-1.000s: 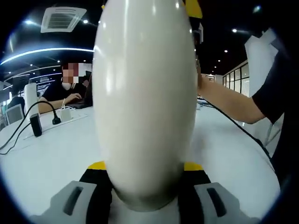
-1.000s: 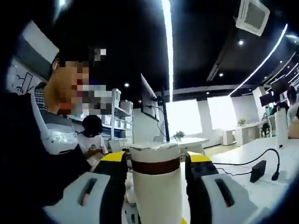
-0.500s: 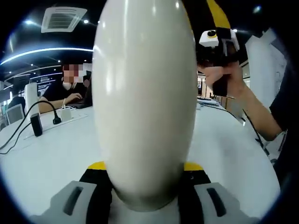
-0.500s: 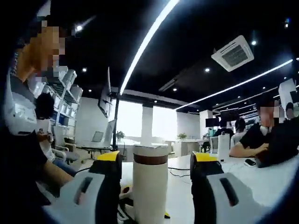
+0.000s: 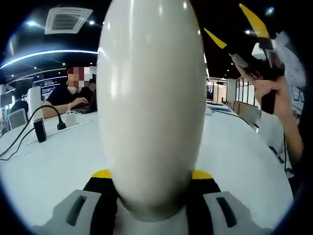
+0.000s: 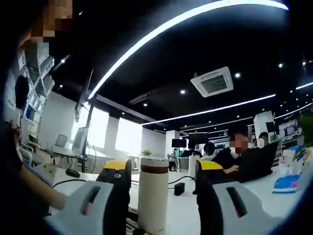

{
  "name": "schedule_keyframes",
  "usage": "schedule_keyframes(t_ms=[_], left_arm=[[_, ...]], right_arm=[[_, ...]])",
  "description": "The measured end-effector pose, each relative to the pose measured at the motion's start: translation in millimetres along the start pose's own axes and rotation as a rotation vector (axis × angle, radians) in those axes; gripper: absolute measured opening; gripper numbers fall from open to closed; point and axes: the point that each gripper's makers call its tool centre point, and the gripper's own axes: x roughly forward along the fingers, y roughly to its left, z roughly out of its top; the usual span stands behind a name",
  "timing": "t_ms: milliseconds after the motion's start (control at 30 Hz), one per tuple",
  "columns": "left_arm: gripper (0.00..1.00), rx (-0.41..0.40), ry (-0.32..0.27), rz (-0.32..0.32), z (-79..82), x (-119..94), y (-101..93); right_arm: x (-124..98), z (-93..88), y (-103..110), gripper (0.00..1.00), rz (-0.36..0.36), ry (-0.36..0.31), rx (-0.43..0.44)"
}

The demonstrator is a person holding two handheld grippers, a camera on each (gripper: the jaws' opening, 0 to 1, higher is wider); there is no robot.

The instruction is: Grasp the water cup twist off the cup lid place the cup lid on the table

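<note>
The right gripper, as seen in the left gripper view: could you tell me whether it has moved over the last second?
Yes. The right gripper, held in a hand, has swung away from the white cup, toward the view's upper right edge.

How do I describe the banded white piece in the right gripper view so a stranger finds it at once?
In the right gripper view, find the yellow-tipped right tongs rising from the bottom. Between them stands a slim white cylinder. Its brown band near the top sets it apart from the plain white cup in the left tongs.
</note>
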Motion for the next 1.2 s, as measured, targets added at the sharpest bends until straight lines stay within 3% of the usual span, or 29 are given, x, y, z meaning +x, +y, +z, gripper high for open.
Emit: schedule_keyframes(t_ms=[200, 300, 467, 600, 767, 933, 1200], left_arm=[[0.55, -0.002, 0.0, 0.008, -0.8, -1, -0.4], [0.55, -0.003, 0.0, 0.011, -0.9, -1, -0.4], [0.55, -0.005, 0.0, 0.018, -1.0, -1, 2.5], [0.55, -0.006, -0.001, 0.022, -0.9, -1, 3.7], [0.55, -0.008, -0.002, 0.025, -0.6, -1, 5.8], [0.55, -0.009, -0.002, 0.025, -0.6, 0, 7.1], [0.55, -0.009, -0.002, 0.023, -0.6, 1, 7.7]], right_arm=[[0, -7.4, 28, 0.55, -0.039, 0.05, -0.066], [1, -5.7, 27, 0.55, -0.11, 0.035, -0.128], [16, -3.1, 30, 0.55, -0.161, 0.015, -0.13], [33, -12.1, 26, 0.55, -0.205, 0.034, -0.147], [57, -26.6, 26, 0.54, -0.201, 0.064, -0.124], [80, -36.3, 21, 0.52, -0.19, 0.09, -0.161], [93, -52.9, 9, 0.46, -0.163, 0.137, -0.149]])
